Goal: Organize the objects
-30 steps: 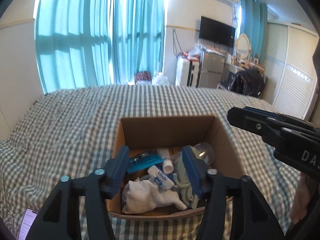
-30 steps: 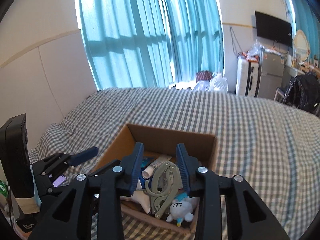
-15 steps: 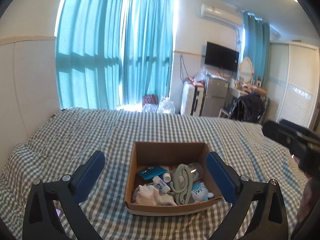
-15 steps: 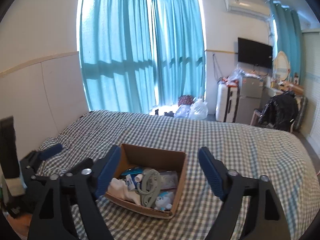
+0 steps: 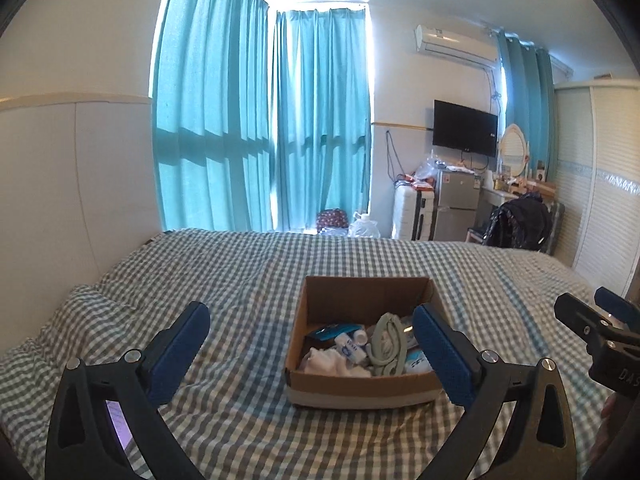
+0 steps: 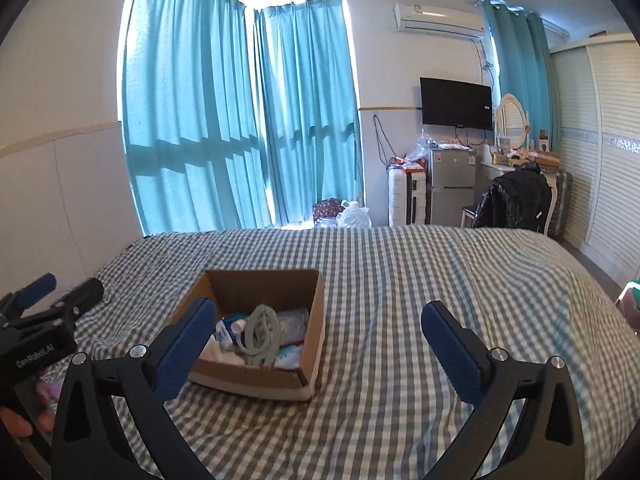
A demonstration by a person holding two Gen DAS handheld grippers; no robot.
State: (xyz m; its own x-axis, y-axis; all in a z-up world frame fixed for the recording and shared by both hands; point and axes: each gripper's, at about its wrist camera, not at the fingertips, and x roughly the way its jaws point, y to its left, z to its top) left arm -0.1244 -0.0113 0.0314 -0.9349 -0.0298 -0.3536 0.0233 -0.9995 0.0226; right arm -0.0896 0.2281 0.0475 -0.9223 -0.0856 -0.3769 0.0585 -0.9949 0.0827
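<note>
The cardboard box (image 5: 362,390) sits on the checked bed (image 5: 248,276), holding a grey-green clamp (image 5: 386,344) and small toiletries. Left gripper (image 5: 316,356) and right gripper (image 6: 320,346) hover above the bed; the right's jaws have just been opening, both pairs now wide and empty

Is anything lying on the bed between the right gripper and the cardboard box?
Nothing visible. In the right wrist view only bare checked bedspread separates the open, empty right gripper from the cardboard box, which sits ahead and toward its left finger. The green looped item and the rest lie inside the box.
</note>
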